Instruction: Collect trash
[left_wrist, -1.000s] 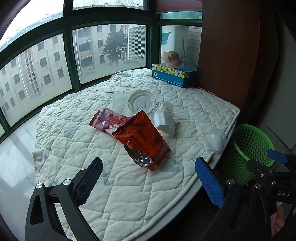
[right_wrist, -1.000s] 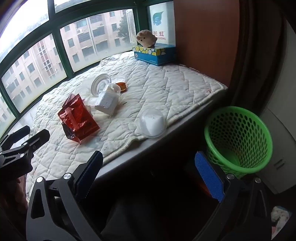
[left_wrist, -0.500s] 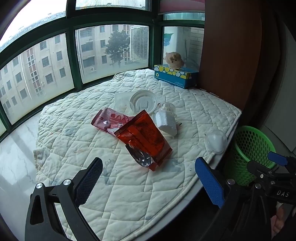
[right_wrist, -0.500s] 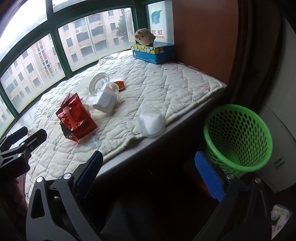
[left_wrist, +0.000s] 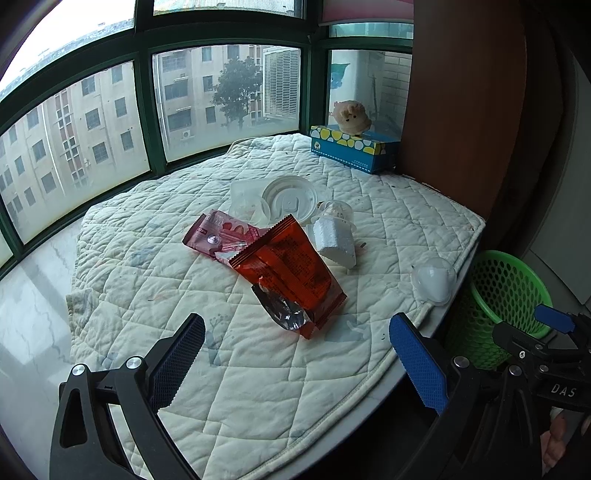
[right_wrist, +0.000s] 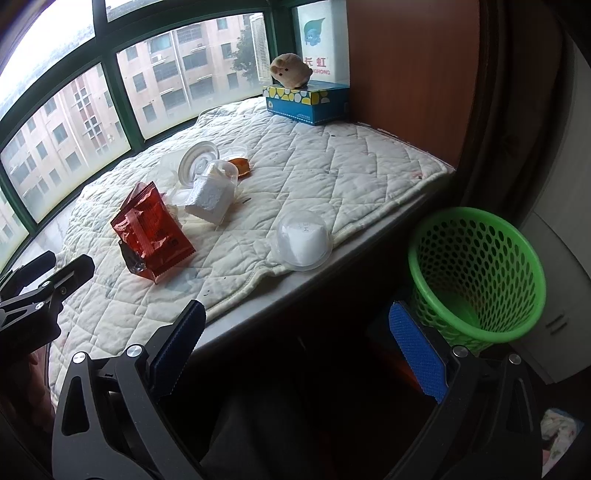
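Trash lies on a white quilted mat (left_wrist: 155, 258) on a window ledge. A red snack bag (left_wrist: 291, 269), also in the right wrist view (right_wrist: 151, 232), lies in the middle over a pink wrapper (left_wrist: 218, 236). A white foam block in a clear cup (left_wrist: 334, 236) and a clear lid (left_wrist: 290, 199) lie behind it. A clear dome cup (left_wrist: 434, 280) (right_wrist: 304, 240) sits at the mat's near edge. A green mesh bin (right_wrist: 476, 273) (left_wrist: 498, 299) stands on the floor to the right. My left gripper (left_wrist: 295, 354) is open and empty in front of the red bag. My right gripper (right_wrist: 295, 354) is open and empty below the ledge.
A blue tissue box (left_wrist: 352, 151) with a plush toy (left_wrist: 351, 116) on it stands at the far right against a brown panel (left_wrist: 461, 92). Green-framed windows (left_wrist: 144, 103) ring the ledge. A small cup with orange residue (right_wrist: 240, 166) lies behind the foam block.
Both grippers have drifted slightly closer to the ledge. Nothing on the mat has moved, and both stay open.
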